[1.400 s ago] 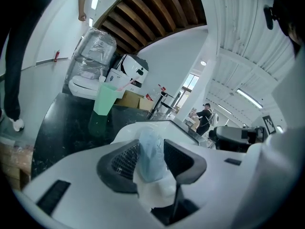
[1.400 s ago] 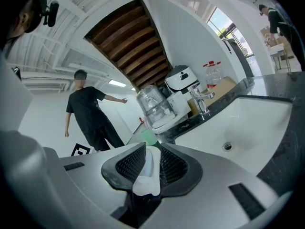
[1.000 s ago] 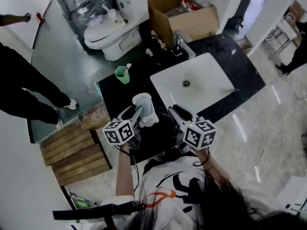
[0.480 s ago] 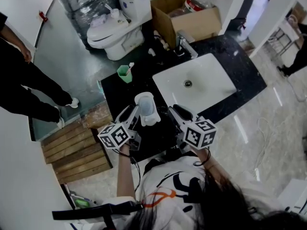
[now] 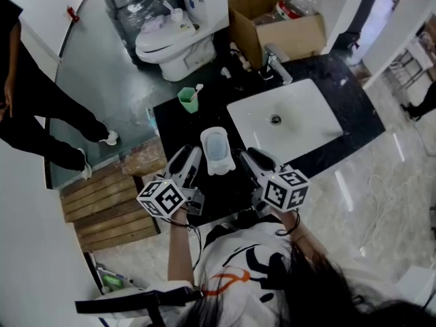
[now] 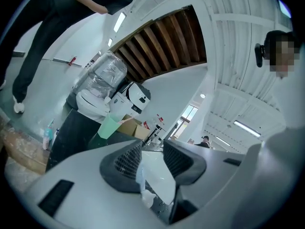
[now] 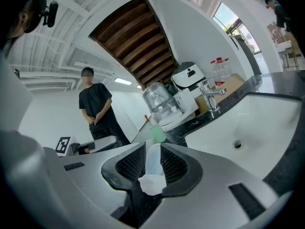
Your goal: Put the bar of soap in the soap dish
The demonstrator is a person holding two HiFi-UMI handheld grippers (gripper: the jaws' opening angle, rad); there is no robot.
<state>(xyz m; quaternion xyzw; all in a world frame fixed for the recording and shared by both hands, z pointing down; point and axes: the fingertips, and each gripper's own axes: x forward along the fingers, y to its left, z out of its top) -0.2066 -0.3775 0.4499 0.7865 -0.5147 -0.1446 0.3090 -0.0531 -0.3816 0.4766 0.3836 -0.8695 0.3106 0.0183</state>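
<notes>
On a black bathroom counter (image 5: pixel 174 125), a white soap dish (image 5: pixel 218 150) lies flat just left of the white sink (image 5: pixel 310 125). Its hollow faces up and is tinted pale blue; whether that tint is the bar of soap cannot be told from above. The dish sits between the tips of two hand-held tools. The left gripper (image 5: pixel 188 158) points at the dish's left side. Its jaws stand apart, and the dish shows in the gap in the left gripper view. The right gripper (image 5: pixel 253 159) lies near the dish's right side, with a strip of dark counter between them in the head view. Its jaws are also parted, and the dish shows through the narrow gap in the right gripper view. Beyond the dish, a green cup (image 5: pixel 189 101) holding a toothbrush stands near the counter's far edge, and a chrome faucet (image 5: pixel 276 56) rises behind the sink. Past the counter stand a white toilet (image 5: pixel 174 43) and an open cardboard box (image 5: pixel 283 33). A person in black (image 5: pixel 30 101) stands at left, near a slatted wooden platform (image 5: pixel 102 210).
</notes>
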